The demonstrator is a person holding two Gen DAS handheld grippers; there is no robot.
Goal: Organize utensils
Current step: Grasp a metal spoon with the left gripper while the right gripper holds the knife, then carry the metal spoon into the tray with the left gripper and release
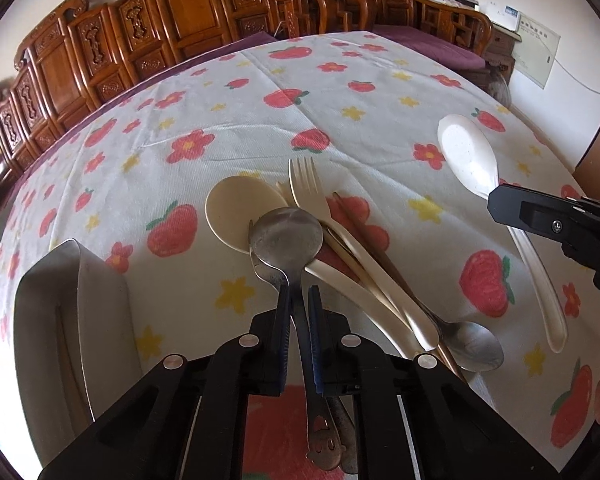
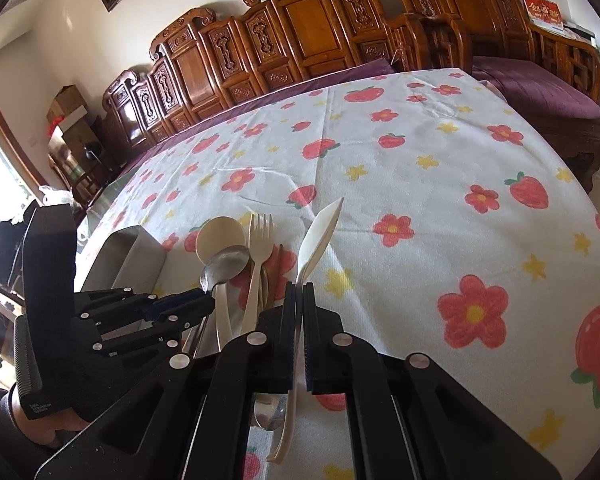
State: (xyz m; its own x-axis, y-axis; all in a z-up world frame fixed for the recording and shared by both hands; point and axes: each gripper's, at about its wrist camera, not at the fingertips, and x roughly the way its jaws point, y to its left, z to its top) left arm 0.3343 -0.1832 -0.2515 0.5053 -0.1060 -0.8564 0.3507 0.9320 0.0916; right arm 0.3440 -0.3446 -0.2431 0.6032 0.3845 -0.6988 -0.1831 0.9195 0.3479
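Utensils [image 1: 340,248] lie piled mid-tablecloth [image 1: 220,92], beside a metal holder [image 1: 60,312]. Left gripper [image 1: 299,300] is clamped on the steel spoon [image 1: 286,240] handle; right gripper [image 2: 299,292] grips the white spoon [image 2: 320,232].

Pile of cream plastic and steel utensils [image 1: 320,248] lay on the flowered tablecloth [image 1: 228,120], grey metal holder [image 1: 72,320] to its left, white plastic spoon [image 1: 496,208] to its right, carved wooden bench [image 1: 140,28] behind the table.
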